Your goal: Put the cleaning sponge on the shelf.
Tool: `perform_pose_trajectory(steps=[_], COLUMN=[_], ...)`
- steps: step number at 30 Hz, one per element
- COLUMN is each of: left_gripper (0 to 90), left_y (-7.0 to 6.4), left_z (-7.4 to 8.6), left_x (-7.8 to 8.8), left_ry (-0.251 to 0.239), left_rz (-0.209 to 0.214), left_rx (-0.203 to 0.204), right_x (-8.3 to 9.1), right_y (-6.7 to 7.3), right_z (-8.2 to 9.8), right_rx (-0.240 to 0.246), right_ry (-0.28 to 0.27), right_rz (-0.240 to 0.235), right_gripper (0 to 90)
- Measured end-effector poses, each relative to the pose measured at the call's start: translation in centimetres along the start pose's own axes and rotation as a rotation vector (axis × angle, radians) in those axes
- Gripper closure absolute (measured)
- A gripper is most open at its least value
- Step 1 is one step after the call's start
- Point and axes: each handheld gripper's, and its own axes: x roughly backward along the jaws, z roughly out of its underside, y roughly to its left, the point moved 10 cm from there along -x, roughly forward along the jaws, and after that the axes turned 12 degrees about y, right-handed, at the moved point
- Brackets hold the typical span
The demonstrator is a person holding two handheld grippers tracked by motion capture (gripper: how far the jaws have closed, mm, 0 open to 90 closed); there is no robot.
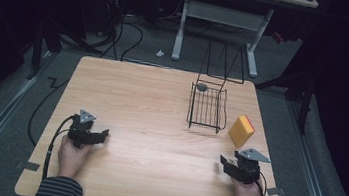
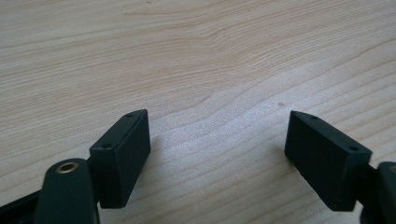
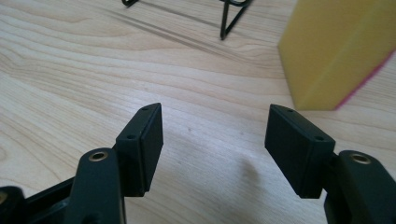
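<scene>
Yellow sponge (image 1: 241,130) stands on edge on table (image 1: 151,105), just right of wire basket (image 1: 207,107); we take sponge as landmark. Right gripper (image 1: 227,164) near, on person's side of sponge, jaws apart, nothing between. Risk, we judge: off-centre approach would tip upright sponge against basket. Left gripper (image 1: 101,136) well apart, far left of sponge, jaws wide, empty. Basket's raised handles stand beyond sponge; path clear.
</scene>
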Motion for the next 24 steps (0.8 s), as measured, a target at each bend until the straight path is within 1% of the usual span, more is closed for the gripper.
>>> perform_pose_trajectory(steps=[1, 2, 3, 7, 12, 15, 24], left_gripper=[22.9, 22.9, 22.9, 22.9, 22.9, 22.9, 22.9], left_y=[0.0, 0.0, 0.0, 0.0, 0.0, 0.0, 0.0], left_z=[0.0, 0.0, 0.0, 0.0, 0.0, 0.0, 0.0], left_x=[0.0, 0.0, 0.0, 0.0, 0.0, 0.0, 0.0], left_ry=[0.0, 0.0, 0.0, 0.0, 0.0, 0.0, 0.0], left_rz=[0.0, 0.0, 0.0, 0.0, 0.0, 0.0, 0.0], left_rx=[0.0, 0.0, 0.0, 0.0, 0.001, -0.001, 0.0], right_x=[0.1, 0.3, 0.4, 0.9, 1.4, 1.6, 2.2], right_y=[-0.2, -0.4, -0.7, -1.5, -2.4, -2.9, -4.7], right_z=[0.1, 0.2, 0.2, 0.6, 0.9, 0.9, 0.4], right_rx=[-0.003, -0.017, -0.015, -0.049, -0.072, -0.082, -0.141], right_ry=[-0.002, -0.007, -0.013, -0.019, -0.028, -0.037, -0.067], right_rz=[0.003, 0.002, 0.007, 0.019, 0.03, 0.039, 0.049], right_gripper=[37.6, 37.6, 37.5, 37.5, 37.5, 37.3, 36.7])
